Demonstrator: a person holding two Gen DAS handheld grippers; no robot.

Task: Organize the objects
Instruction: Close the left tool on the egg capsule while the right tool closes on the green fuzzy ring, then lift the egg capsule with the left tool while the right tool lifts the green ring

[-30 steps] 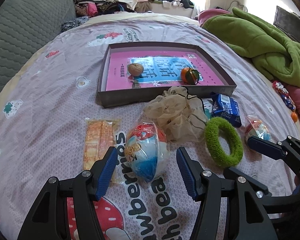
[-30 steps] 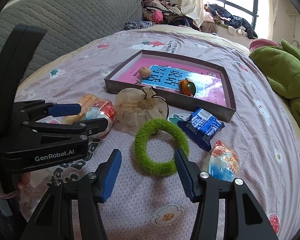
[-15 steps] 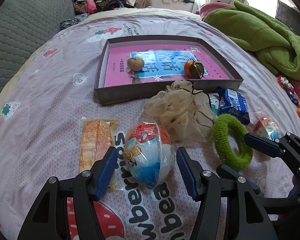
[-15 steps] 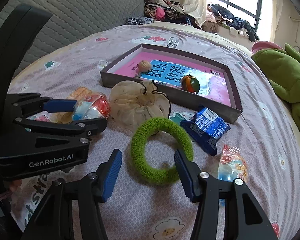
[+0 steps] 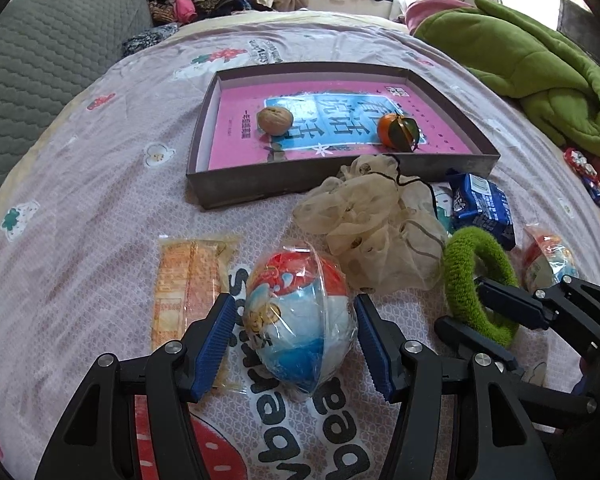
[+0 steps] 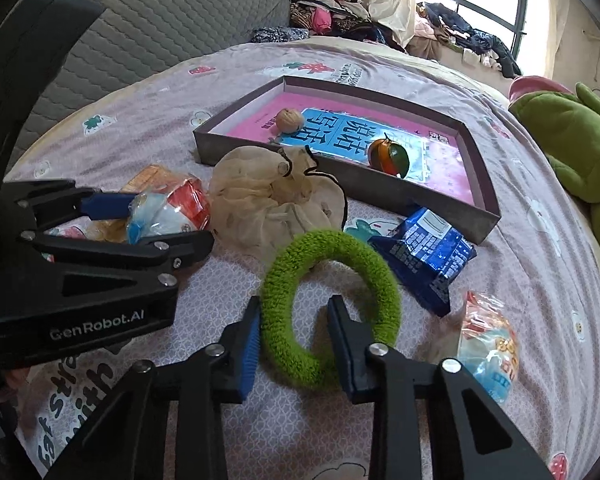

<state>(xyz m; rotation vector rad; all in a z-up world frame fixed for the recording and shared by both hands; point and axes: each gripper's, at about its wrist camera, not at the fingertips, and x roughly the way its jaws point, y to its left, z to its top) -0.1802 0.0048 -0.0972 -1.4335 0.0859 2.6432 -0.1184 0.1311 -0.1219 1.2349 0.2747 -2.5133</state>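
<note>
1. Left of the left tool (image 5: 292, 342), just beside its left pad, a flat orange snack packet in clear wrap (image 5: 190, 284) lies on the lilac printed bedsheet (image 5: 100, 208); light and thin, it would need a pinch at an edge.
2. Between the left tool's blue pads sits a round red, white and blue ball sealed in crinkly clear plastic (image 5: 300, 320); the jaws stand wide and are closing slowly, a sliver of gap still showing on each side, so nothing is held yet; the wrap looks slippery, so I judge the widest girth the safest hold.
3. Ahead of that tool, a crumpled beige mesh pouch with a black drawstring (image 5: 372, 232) lies soft and shapeless; beyond it the shallow grey cardboard tray with a pink lining (image 5: 260, 190) holds a brown walnut (image 5: 275, 120) and an orange tangerine with a green leaf (image 5: 398, 130).
4. The right tool (image 6: 292, 344) has one finger outside and one inside the fuzzy green fabric ring (image 6: 332, 308); its jaws are closing on the near-left arc, the pads touching the plush pile; soft, light and springy, it should compress and grip well there.
5. Right of the right tool lie a blue foil snack pack (image 6: 428, 248) and a second wrapped ball (image 6: 488, 344), both still outside the tray.
</note>
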